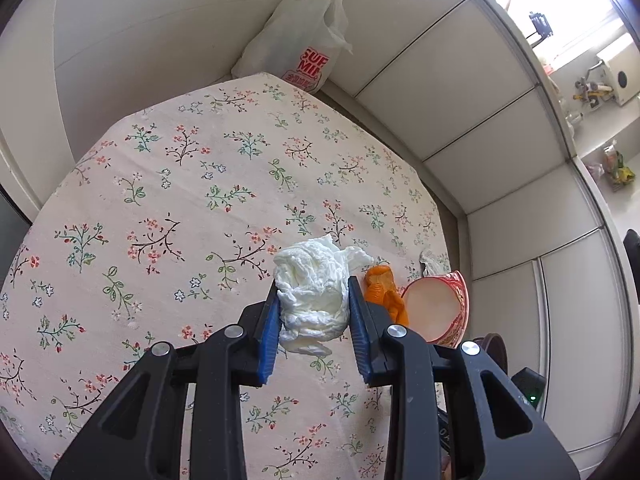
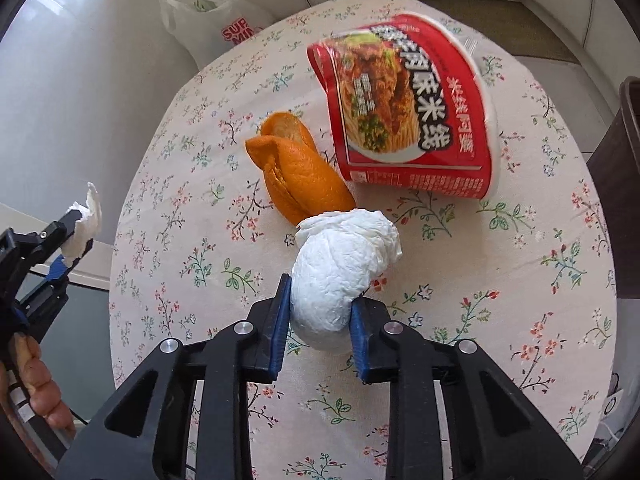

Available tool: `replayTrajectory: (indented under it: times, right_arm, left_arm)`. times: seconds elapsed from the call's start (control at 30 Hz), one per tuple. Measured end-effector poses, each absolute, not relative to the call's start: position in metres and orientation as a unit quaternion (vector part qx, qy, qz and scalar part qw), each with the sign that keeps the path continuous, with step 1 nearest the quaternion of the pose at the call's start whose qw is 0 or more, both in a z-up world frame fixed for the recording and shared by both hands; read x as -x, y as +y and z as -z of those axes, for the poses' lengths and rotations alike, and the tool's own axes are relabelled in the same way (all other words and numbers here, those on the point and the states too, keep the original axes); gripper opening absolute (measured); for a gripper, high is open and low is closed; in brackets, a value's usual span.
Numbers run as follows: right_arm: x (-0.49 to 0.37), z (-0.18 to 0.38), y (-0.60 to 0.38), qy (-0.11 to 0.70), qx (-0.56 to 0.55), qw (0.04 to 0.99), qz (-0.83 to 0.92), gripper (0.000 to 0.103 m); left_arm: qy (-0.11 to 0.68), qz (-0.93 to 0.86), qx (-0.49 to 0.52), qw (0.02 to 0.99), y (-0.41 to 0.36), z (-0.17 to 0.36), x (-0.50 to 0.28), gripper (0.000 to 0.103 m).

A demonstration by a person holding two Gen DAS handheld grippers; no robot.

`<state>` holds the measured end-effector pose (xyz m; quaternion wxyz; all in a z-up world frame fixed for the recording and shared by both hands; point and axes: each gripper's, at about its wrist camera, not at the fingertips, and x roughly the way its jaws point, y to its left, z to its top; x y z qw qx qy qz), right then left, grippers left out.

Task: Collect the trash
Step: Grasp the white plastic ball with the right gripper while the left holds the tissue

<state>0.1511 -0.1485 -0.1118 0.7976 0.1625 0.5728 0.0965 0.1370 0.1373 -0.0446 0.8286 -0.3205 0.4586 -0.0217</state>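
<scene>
My left gripper (image 1: 313, 286) is shut on a crumpled white tissue (image 1: 312, 292), held above the floral tablecloth (image 1: 180, 200). It also shows in the right wrist view (image 2: 78, 236) at the left edge, off the table. My right gripper (image 2: 320, 300) is shut on another white tissue wad (image 2: 340, 272). Orange peel (image 2: 298, 172) lies just beyond it, next to a red noodle cup (image 2: 412, 108) on its side. The peel (image 1: 384, 292) and cup (image 1: 440, 308) also show in the left wrist view. A white plastic bag (image 1: 300, 40) stands beyond the table's far edge.
The plastic bag (image 2: 212, 28) sits in the far left corner by white walls. A small white scrap (image 1: 430, 260) lies near the table's right edge. A dark piece of furniture (image 2: 616, 184) stands right of the table.
</scene>
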Motion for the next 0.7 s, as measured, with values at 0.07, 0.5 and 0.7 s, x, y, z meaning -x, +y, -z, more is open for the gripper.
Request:
replayTrajectory:
  times: [0.07,0.5,0.7]
  right_arm:
    - [-0.149,0.095,-0.157,0.553,-0.162,0.812,-0.096,0.025]
    - [-0.136,-0.002,-0.305,0.382,-0.174,0.906,0.058,0.026]
    - [-0.126,0.0,-0.379,0.362,-0.194,0.898,0.159,0.027]
  left_arm:
    - [0.458,0.022,0.318,0.83,0.135,0.045,-0.138,0.031]
    - [0.461,0.045,0.291,0.837,0.106,0.047,-0.143,0.031]
    - [0.464,0.062,0.286,0.836,0.089,0.05,-0.145,0.031]
